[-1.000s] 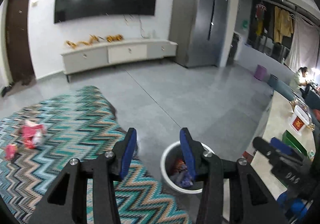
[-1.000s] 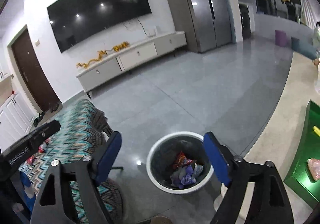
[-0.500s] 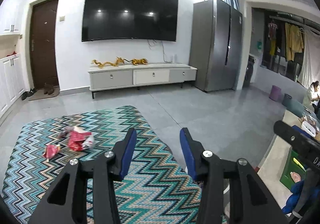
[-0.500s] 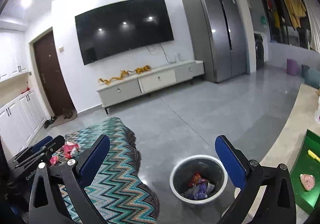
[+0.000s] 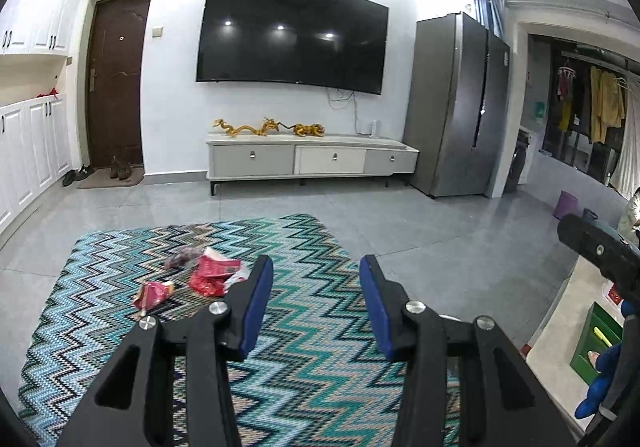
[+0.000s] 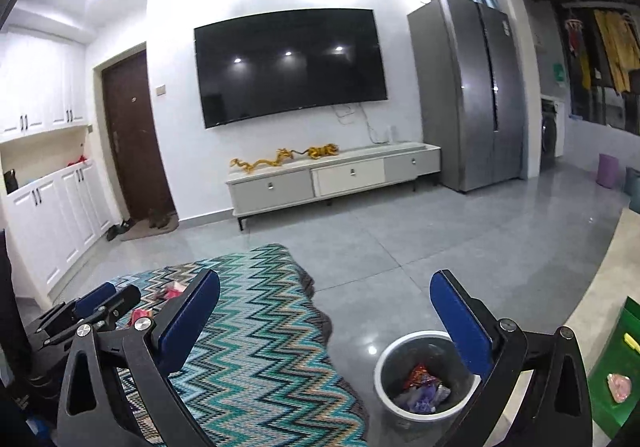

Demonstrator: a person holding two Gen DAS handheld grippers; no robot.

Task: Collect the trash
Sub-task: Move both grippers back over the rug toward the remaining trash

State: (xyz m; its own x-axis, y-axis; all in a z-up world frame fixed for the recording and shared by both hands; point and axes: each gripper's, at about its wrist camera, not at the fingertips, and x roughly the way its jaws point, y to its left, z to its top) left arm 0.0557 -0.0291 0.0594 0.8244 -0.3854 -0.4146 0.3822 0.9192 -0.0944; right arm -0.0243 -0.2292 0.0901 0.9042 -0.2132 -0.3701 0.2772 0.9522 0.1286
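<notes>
A home living room: a large television (image 5: 292,33) hangs on the white wall above a low drawer cabinet (image 5: 312,157), a zigzag rug (image 5: 304,327) lies on the grey tiled floor (image 6: 440,247), a tall fridge (image 5: 456,103) stands beside, shoes (image 5: 80,173) wait near the brown door (image 5: 116,79), and clothes (image 5: 604,103) hang at right.

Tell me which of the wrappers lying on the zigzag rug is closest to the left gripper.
The large crumpled red wrapper, right beside the left gripper's left fingertip. The small red wrapper lies further left, and the dull purple wrapper sits behind it, further away.
</notes>
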